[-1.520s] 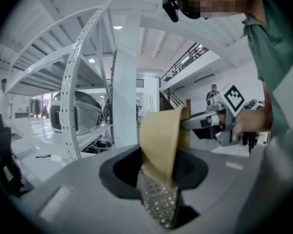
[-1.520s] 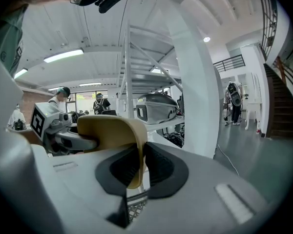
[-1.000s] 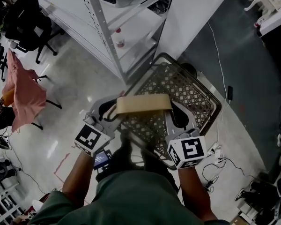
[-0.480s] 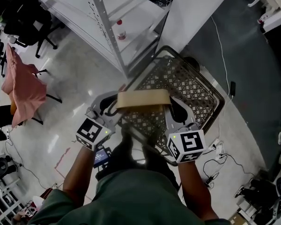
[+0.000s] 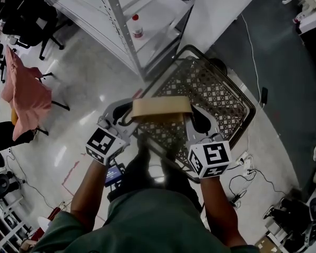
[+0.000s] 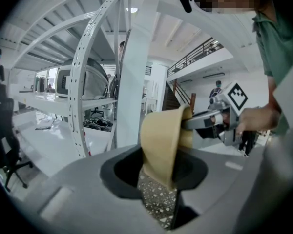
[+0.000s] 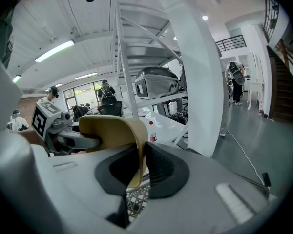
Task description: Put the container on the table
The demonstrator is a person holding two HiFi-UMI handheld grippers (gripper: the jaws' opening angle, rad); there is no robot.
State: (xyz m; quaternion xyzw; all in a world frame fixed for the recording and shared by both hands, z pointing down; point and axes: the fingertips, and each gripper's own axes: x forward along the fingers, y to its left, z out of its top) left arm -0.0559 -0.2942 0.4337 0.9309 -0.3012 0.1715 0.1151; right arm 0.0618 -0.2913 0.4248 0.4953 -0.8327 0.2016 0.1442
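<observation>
A tan, shallow container (image 5: 161, 108) hangs level between my two grippers, above a black wire basket (image 5: 241, 100) on the floor. My left gripper (image 5: 127, 117) is shut on its left end wall, which stands clamped between the jaws in the left gripper view as the container (image 6: 161, 145). My right gripper (image 5: 192, 121) is shut on the opposite end wall. In the right gripper view the container (image 7: 118, 130) curves over the inner jaw, with the right gripper (image 7: 139, 167) pinching its rim. No table surface shows under the container.
A white metal shelf rack (image 5: 118, 25) stands just beyond the basket, with a red-capped bottle (image 5: 137, 28) on a low shelf. A white panel (image 5: 221, 9) rises at the back right. A chair with pink cloth (image 5: 23, 96) stands left. Cables (image 5: 242, 183) lie on the floor at right.
Both grippers have sunk a little with the container held between them, staying over the basket. The grip on each end looks the same.
</observation>
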